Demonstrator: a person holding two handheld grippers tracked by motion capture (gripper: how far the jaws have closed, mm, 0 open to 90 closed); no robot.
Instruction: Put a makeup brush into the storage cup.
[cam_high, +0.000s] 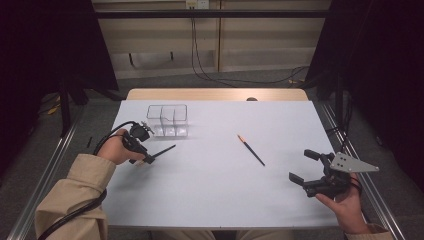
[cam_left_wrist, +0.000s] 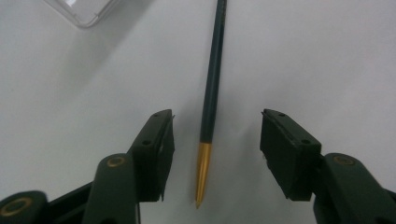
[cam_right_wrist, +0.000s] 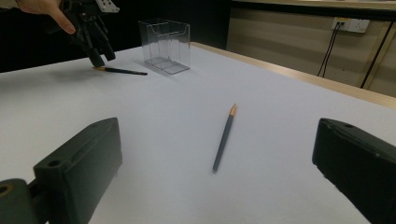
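Jaws of left hand-held gripper (cam_left_wrist: 217, 154) spread astride dark pencil (cam_left_wrist: 211, 100) on table (cam_high: 210, 190); right hand-held gripper (cam_high: 304, 165) wide apart, w/ nothing between.

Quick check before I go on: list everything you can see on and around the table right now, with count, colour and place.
Pencils: 2, dark with gold-orange tips; one between the open jaws of the left claw at the table's left, one lying free right of centre.
Clear box: 1, transparent, divided into compartments, far left of the table, beyond the left pencil.
Table: 1, white top with a wooden far edge.
Cables: black, on the floor and wall behind the table.
Wall socket: 1, white, back wall.
Left hand: 1, beige sleeve, holding the left claw.
Right claw: 1, black, open, holding nothing, near right of the table.
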